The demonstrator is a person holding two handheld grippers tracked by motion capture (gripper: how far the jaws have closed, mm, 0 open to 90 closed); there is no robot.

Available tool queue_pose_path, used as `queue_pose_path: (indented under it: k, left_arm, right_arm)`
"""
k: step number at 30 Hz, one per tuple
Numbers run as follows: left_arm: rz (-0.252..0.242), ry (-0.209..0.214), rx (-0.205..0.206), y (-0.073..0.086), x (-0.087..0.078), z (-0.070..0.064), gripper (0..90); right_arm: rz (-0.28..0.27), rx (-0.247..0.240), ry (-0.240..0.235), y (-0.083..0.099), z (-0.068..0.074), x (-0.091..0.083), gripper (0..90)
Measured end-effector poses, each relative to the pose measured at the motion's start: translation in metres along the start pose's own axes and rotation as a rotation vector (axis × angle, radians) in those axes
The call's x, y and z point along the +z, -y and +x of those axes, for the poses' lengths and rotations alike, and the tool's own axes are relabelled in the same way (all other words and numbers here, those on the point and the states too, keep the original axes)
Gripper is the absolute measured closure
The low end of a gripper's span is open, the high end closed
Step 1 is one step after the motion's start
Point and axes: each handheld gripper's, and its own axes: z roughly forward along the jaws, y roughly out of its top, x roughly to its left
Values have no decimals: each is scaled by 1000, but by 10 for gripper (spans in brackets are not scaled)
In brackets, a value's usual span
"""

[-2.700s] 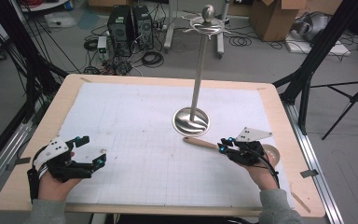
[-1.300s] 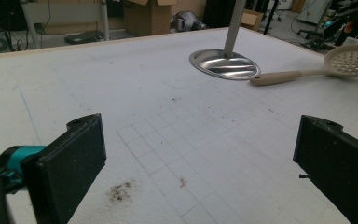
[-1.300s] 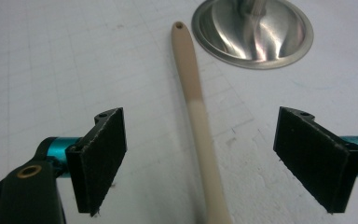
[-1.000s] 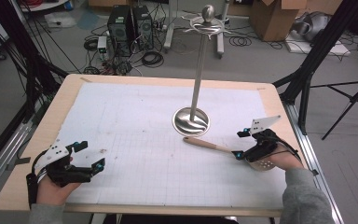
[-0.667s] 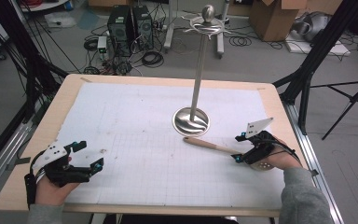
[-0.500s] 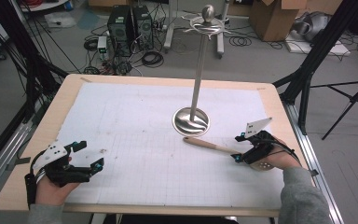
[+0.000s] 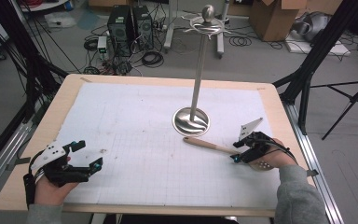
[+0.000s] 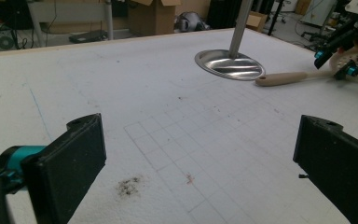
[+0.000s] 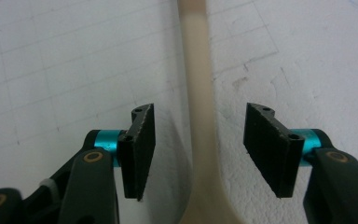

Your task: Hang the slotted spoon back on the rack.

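A slotted spoon with a long beige handle [image 7: 206, 144] lies flat on the white gridded mat [image 7: 135, 121], its perforated head [image 7: 262, 164] under the right hand. My right gripper [image 7: 235, 152] is open and low over the mat, one jaw on each side of the handle [image 9: 196, 70] near the head, not touching it. An open gap separates the handle from each pad. My left gripper [image 7: 87, 154] rests open near the front left corner, nothing between its jaws. In the left gripper view the spoon [image 8: 284, 78] lies far off beside the right gripper [image 8: 335, 63].
A tall metal stand with a round shiny base [image 7: 191, 121] rises mid-table, just beyond the handle's tip; its hooked top [image 7: 208, 21] reaches high. The base [image 8: 229, 64] lies ahead of the left gripper. The wooden table edge [image 7: 279, 112] frames the mat.
The right hand drew back to the right and turned, then settled with its open jaws astride the spoon's handle. The left gripper has hardly moved.
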Motion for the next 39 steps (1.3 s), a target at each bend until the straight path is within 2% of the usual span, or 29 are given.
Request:
queue_pose_path:
  k: [6,13,18,24,31,33,34,35,36,39]
  left_arm:
    - [8,4,0,1,2,-1,27]
    - [7,2,-2,1,2,0,27]
    - [13,2,-6,2,4,0,27]
    - [11,5,-5,2,5,-1,27]
    - [10,3,-7,2,5,-1,27]
    - [10,1,-8,2,5,-1,27]
    - [12,-1,-7,2,5,-1,28]
    - [12,-1,-7,2,5,-1,27]
    - [11,0,-5,2,5,-1,27]
    - [6,0,-2,0,4,-2,28]
  right_arm:
    - [10,9,-9,0,1,2,510]
    - [19,12,20,0,-1,2,574]
    - [55,5,33,-1,0,4,628]
    - [59,-4,5,-1,2,4,747]
    - [65,-17,13,-2,4,4,776]
    - [65,-4,10,-3,4,4,778]
    - [67,22,8,-3,4,4,780]
    - [67,22,8,-3,4,4,780]
    - [66,50,-18,-3,5,4,781]
    - [71,31,-30,-5,9,4,781]
